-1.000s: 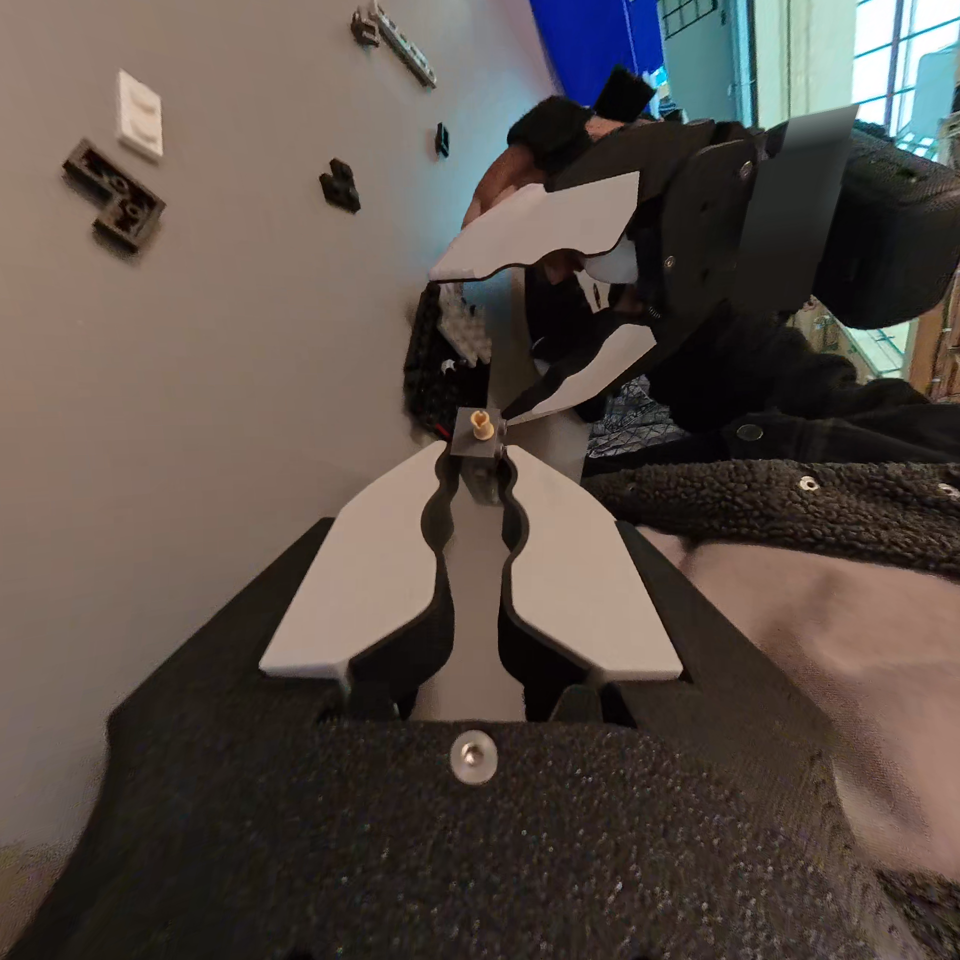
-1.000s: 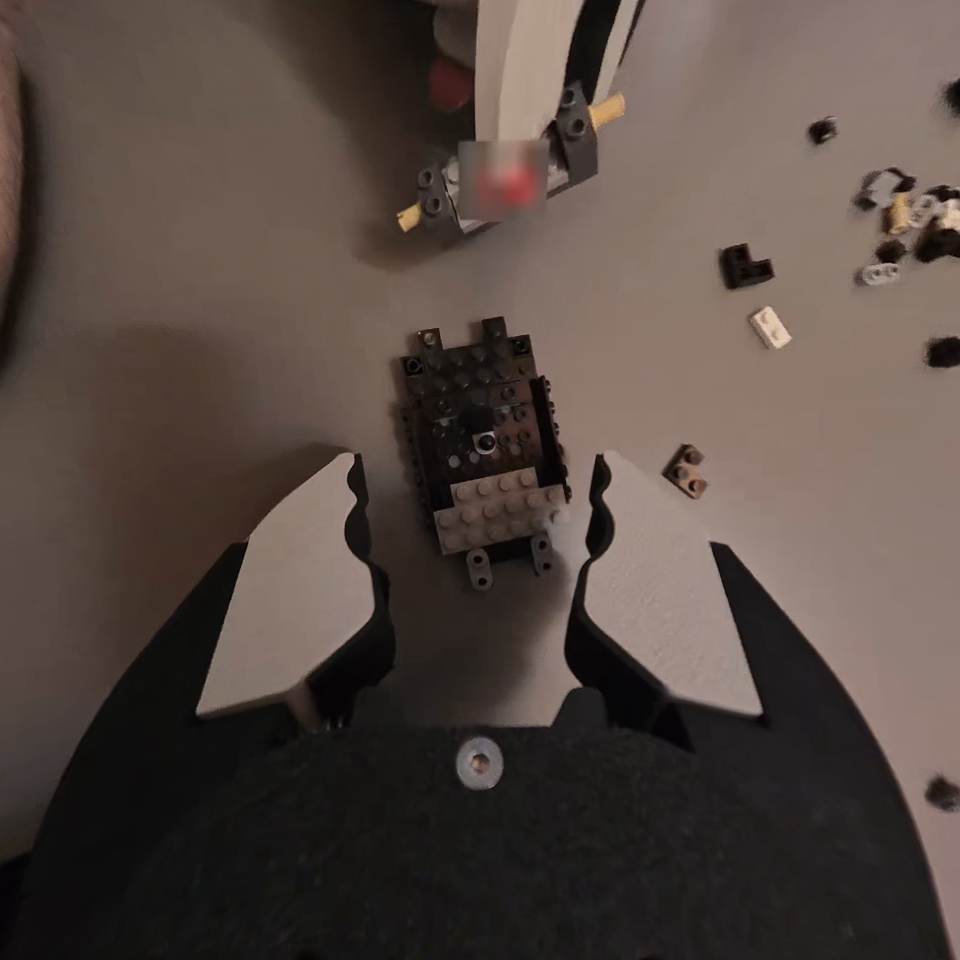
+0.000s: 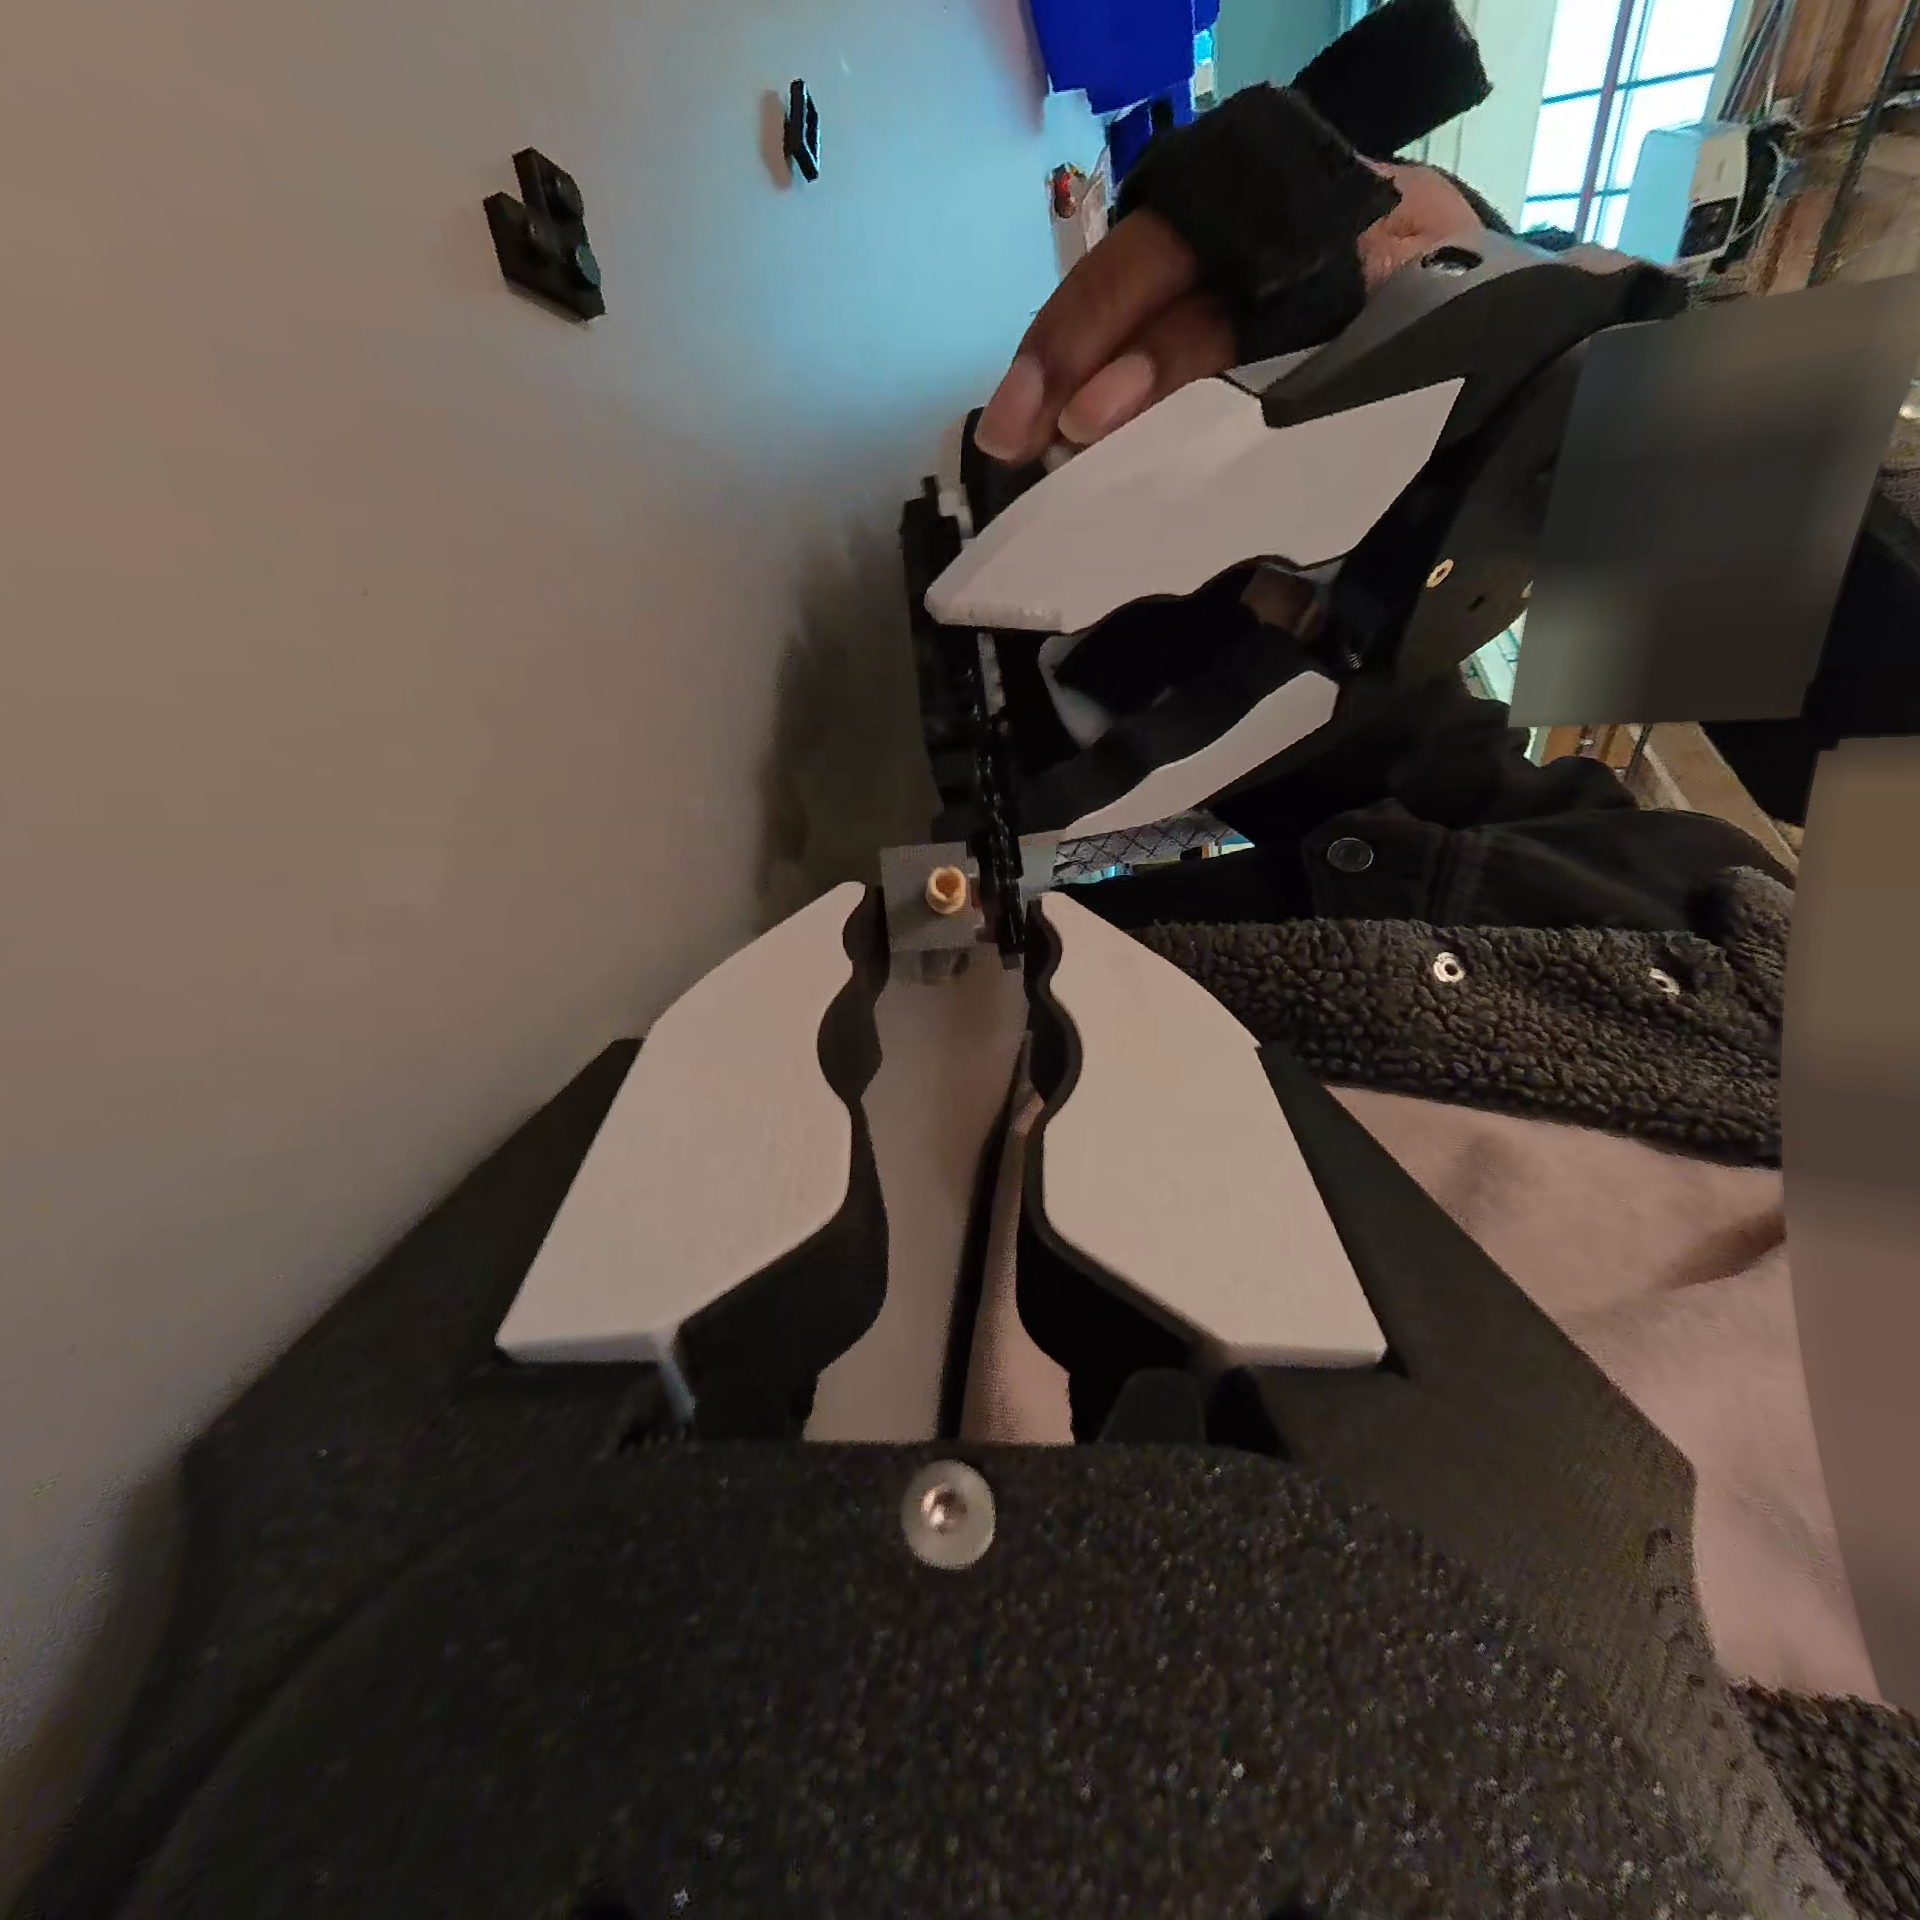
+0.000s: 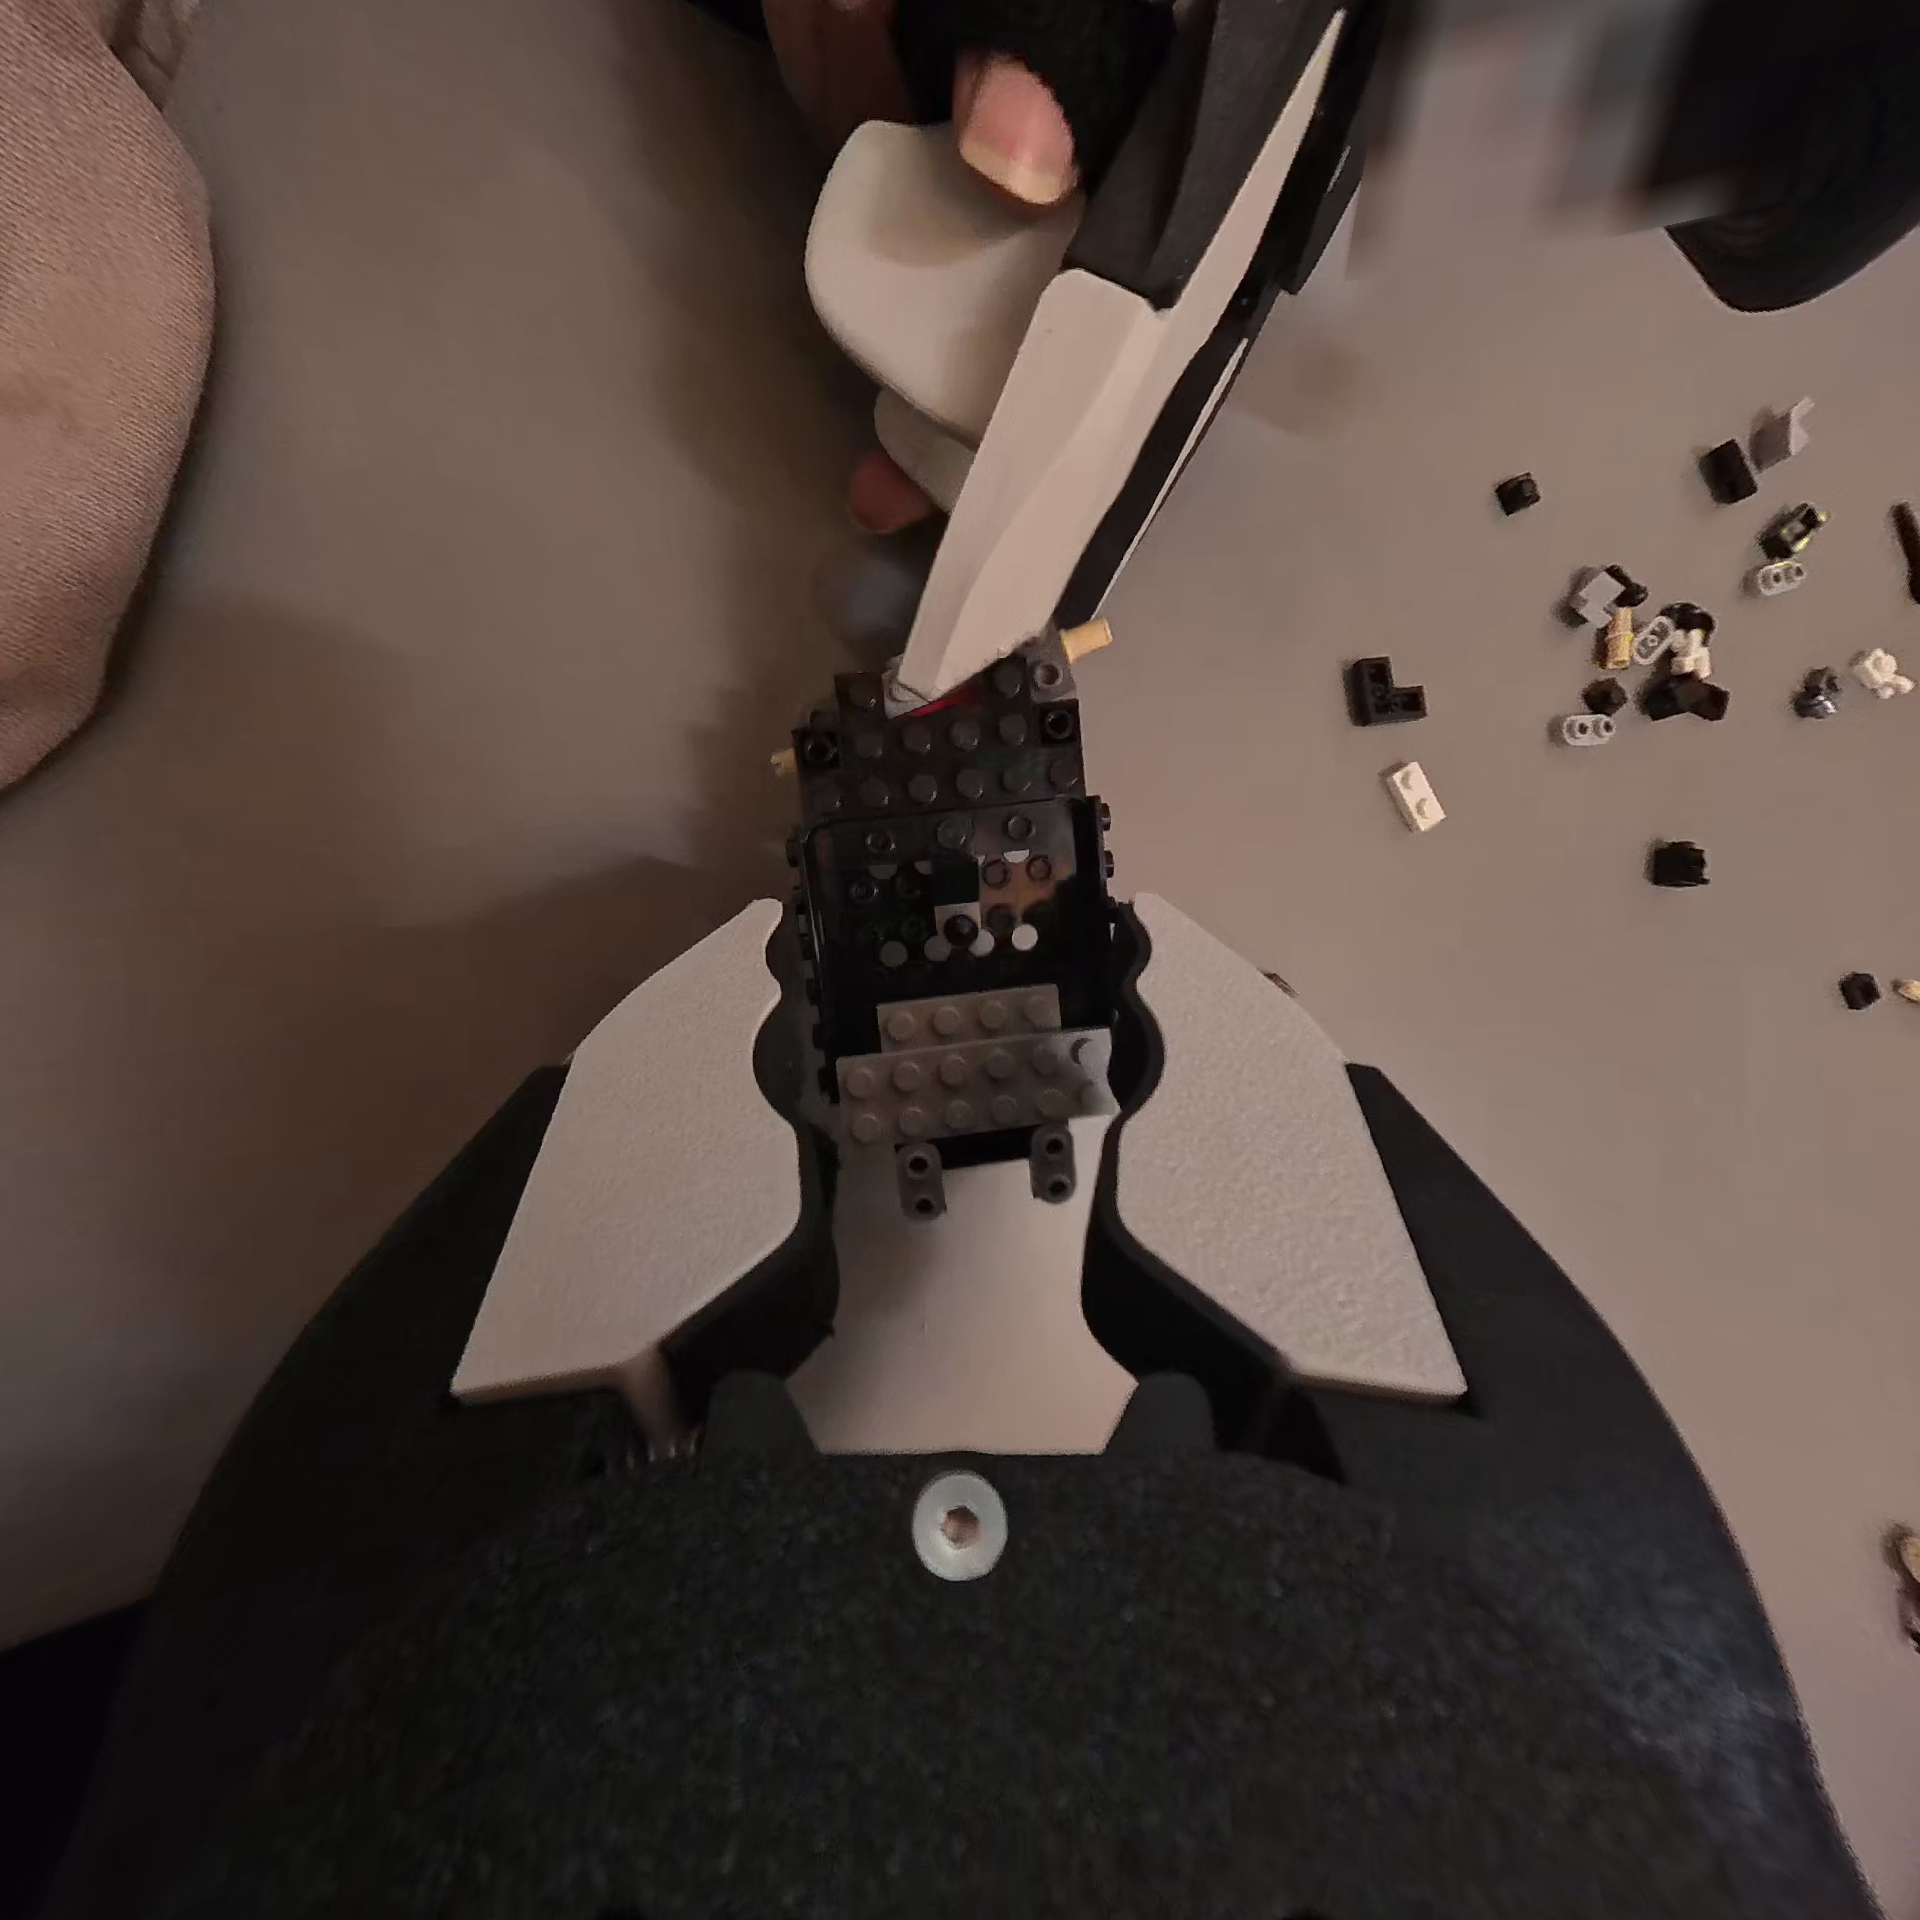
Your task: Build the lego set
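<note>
Two grippers meet: right gripper (image 4: 951, 925) jaws clamp the black chassis (image 4: 951, 904); left gripper (image 3: 945, 914), at 12 o'clock, pinches a grey axle block (image 3: 925, 909).

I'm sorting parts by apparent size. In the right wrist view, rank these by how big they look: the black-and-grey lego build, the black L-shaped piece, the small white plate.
1. Lego build, by far; it is also nearest the camera.
2. Black L-shaped piece.
3. White plate, only slightly smaller, so that order is unsure.
</note>
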The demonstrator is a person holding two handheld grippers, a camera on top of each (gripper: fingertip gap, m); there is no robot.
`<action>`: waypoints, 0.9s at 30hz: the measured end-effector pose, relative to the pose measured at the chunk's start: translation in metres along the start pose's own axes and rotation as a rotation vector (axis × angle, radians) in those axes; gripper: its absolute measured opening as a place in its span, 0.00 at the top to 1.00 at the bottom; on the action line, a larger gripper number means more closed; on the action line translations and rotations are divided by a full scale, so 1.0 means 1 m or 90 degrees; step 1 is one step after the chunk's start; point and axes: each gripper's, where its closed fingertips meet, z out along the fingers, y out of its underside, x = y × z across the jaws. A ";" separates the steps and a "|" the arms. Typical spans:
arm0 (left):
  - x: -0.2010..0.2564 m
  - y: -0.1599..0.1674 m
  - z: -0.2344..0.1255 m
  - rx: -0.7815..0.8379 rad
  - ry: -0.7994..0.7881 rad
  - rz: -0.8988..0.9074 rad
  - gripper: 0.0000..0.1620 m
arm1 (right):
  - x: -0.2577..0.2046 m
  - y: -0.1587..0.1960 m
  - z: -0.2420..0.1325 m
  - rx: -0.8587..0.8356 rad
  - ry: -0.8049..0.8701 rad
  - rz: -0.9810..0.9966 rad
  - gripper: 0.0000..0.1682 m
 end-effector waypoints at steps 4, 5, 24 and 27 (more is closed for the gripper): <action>0.001 0.001 0.000 -0.012 0.014 -0.003 0.87 | 0.000 0.004 0.004 -0.020 0.021 -0.038 0.67; 0.002 0.002 0.000 -0.018 0.019 -0.005 0.88 | 0.000 0.004 0.003 -0.026 0.026 -0.052 0.67; -0.010 0.011 -0.011 -0.072 -0.108 0.091 0.79 | -0.005 0.018 0.008 -0.126 0.074 -0.148 0.67; -0.009 0.015 -0.023 -0.070 -0.139 0.146 0.79 | -0.002 0.022 0.008 -0.133 0.064 -0.135 0.67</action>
